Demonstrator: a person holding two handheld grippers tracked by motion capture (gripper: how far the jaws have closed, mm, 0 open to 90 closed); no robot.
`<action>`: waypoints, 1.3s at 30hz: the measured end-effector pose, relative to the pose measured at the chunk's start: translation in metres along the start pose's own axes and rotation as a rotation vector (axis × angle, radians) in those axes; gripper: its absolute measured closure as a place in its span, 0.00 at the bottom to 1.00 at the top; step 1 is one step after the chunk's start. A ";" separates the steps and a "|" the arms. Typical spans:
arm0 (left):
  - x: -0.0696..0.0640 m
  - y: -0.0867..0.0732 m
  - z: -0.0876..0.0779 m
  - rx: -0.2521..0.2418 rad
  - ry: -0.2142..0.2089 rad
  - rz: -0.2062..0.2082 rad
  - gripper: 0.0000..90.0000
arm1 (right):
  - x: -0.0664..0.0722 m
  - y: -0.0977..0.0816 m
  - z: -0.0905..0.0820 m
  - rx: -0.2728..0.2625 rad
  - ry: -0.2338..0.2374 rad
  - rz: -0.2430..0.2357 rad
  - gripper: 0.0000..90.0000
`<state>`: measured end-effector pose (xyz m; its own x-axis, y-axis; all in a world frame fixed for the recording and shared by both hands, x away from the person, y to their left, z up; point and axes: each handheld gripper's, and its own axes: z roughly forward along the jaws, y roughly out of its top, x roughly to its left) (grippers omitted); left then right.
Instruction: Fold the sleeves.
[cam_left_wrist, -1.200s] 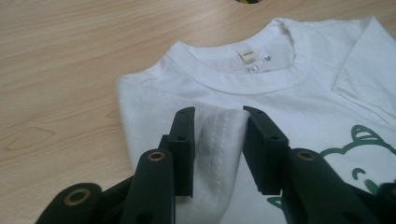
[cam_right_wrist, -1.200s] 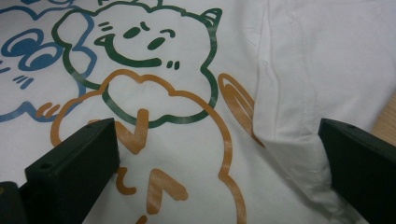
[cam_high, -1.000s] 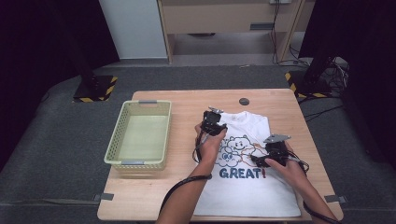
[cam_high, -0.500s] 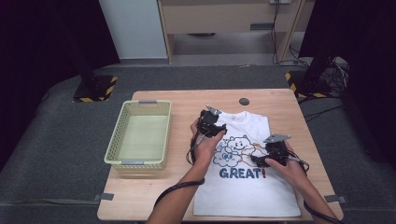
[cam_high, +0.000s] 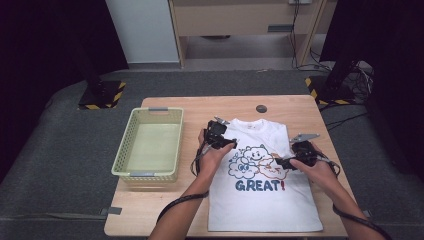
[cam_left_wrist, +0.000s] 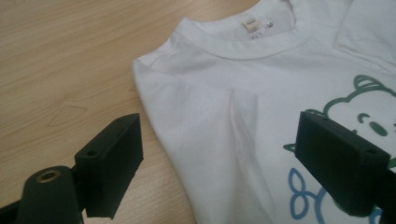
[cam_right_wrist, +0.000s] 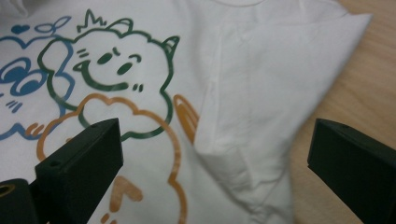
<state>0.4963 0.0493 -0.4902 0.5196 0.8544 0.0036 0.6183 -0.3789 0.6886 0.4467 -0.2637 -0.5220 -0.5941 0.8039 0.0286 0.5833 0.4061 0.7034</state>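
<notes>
- You're working over the white T-shirt (cam_high: 265, 195), which is lying flat, print up, on the right half of the wooden table (cam_high: 165, 210), collar at the far end, both sleeves folded in over the front.
- Your left gripper (cam_high: 226, 142) is hovering by the shirt's left shoulder; its jaws have just been opening and are standing wide, gripping nothing.
- Your right gripper (cam_high: 282, 162) is hanging over the cartoon print beside the folded right sleeve, jaws wide and empty too.
- The pale green basket (cam_high: 131, 151) is sitting at the left.
</notes>
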 end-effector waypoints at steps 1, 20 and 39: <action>0.001 0.000 0.002 0.008 0.003 0.003 0.16 | -0.005 0.004 -0.001 0.002 0.003 0.007 0.04; 0.023 0.003 0.033 0.028 -0.002 -0.022 0.18 | -0.068 0.041 0.038 0.028 -0.066 0.138 0.12; 0.042 0.002 0.045 0.018 -0.026 -0.017 0.15 | -0.073 0.052 0.066 0.031 -0.051 0.173 0.15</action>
<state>0.5462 0.0681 -0.5214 0.5237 0.8515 -0.0268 0.6374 -0.3708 0.6755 0.5572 -0.2728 -0.5350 -0.4550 0.8836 0.1107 0.6914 0.2722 0.6692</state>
